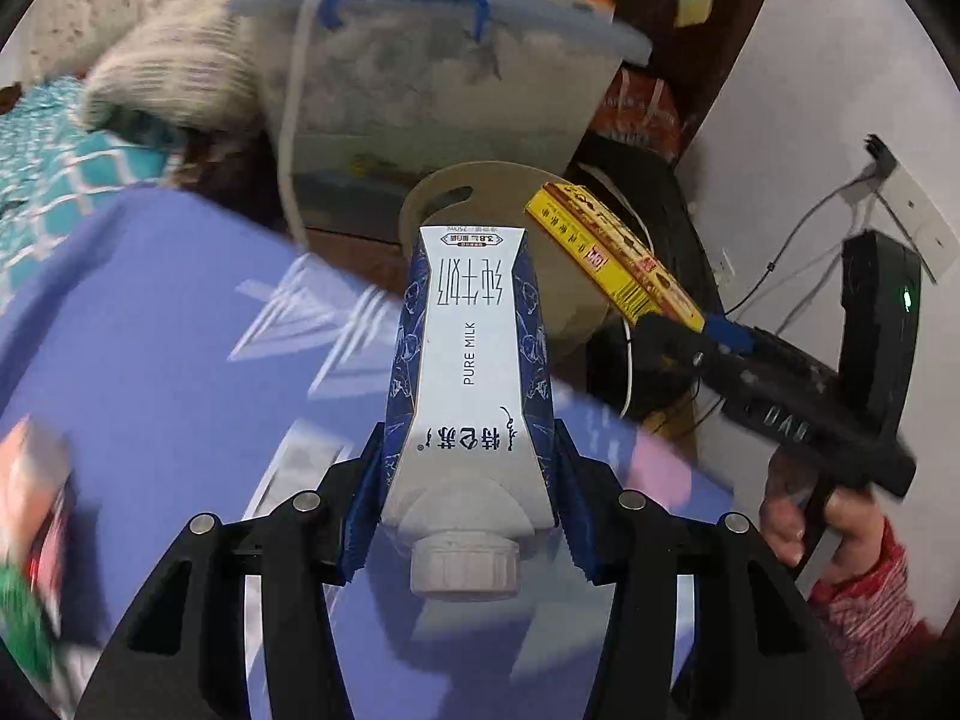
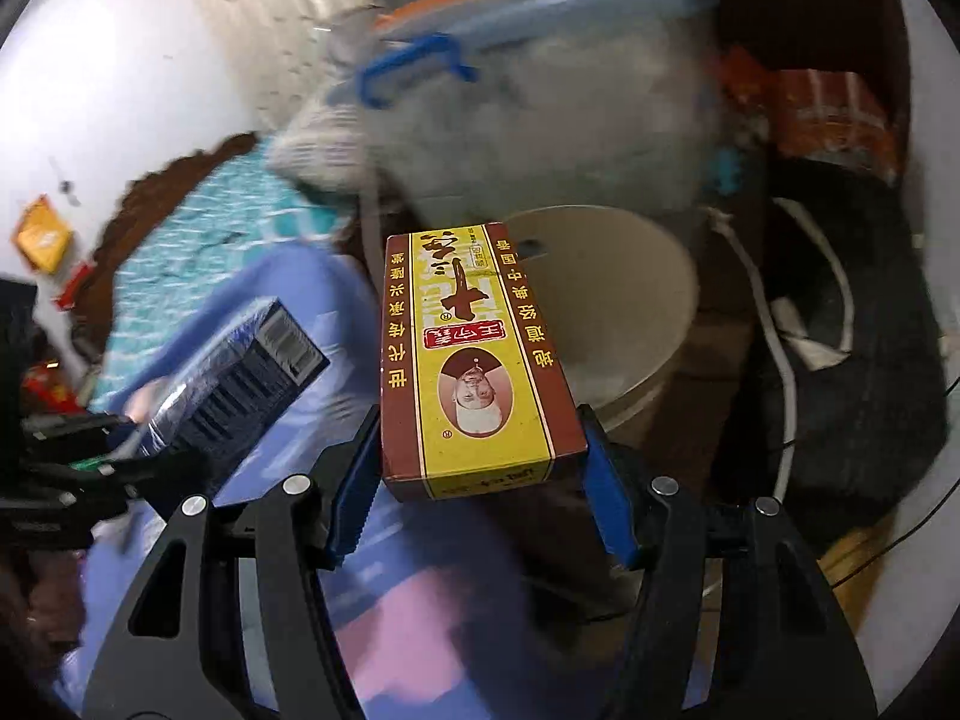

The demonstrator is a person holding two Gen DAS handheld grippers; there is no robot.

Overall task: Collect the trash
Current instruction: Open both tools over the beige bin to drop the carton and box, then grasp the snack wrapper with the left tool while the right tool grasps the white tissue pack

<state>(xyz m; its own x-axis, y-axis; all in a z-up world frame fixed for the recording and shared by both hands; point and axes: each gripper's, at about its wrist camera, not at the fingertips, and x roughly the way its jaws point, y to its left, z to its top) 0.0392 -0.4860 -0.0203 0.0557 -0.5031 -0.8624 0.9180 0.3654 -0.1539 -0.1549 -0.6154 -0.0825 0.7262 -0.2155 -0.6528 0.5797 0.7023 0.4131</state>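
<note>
Milk carton [image 1: 471, 372] is pinched in my left gripper [image 1: 468, 516], cap end toward the camera, its long axis running straight out along the fingers toward the beige bin [image 1: 474, 192]. My right gripper [image 2: 477, 480] clamps the yellow-and-brown box [image 2: 474, 354] the same way — lengthwise, far end pointing at the bin's rim [image 2: 630, 228].

Taking the bin as the landmark: in the left wrist view the carton's far end overlaps the bin's near edge, and the box sits just to the right of the bin's mouth, angled toward it. In the right wrist view the box is just left of the opening. I can't tell which item is nearer.

I judge both pieces of trash are carried and not yet dropped — the next move needs each far end over the opening before the jaws part.
</note>
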